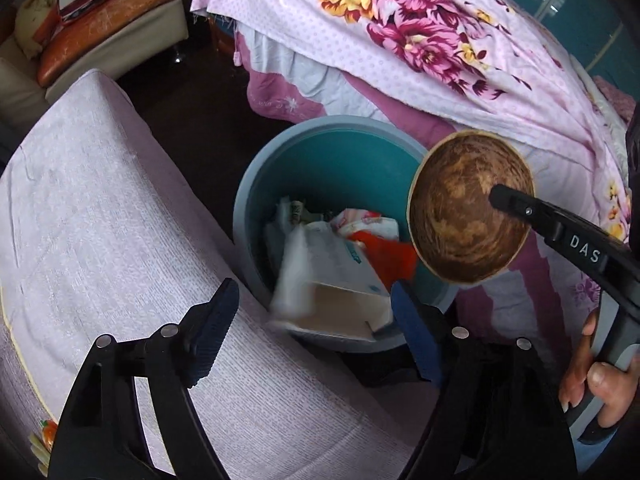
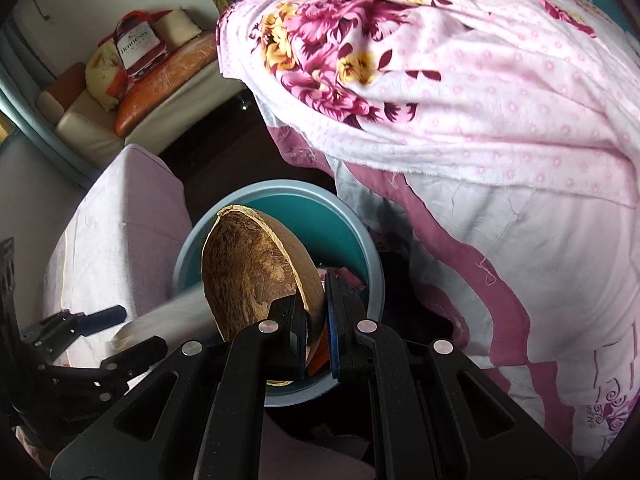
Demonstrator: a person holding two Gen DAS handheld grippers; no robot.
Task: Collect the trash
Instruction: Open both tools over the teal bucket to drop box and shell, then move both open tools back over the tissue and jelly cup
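Right gripper [image 2: 318, 320] pinching coconut shell [image 2: 248, 268] rim, over bin [image 2: 280, 200]

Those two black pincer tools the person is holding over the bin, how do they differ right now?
The right gripper is clamped shut on the rim of a brown coconut shell half; the left gripper stands open and grips nothing. A blurred white box lies between the left gripper's fingers and the blue bin, while the right gripper's shell is above the bin. Both point down toward it.
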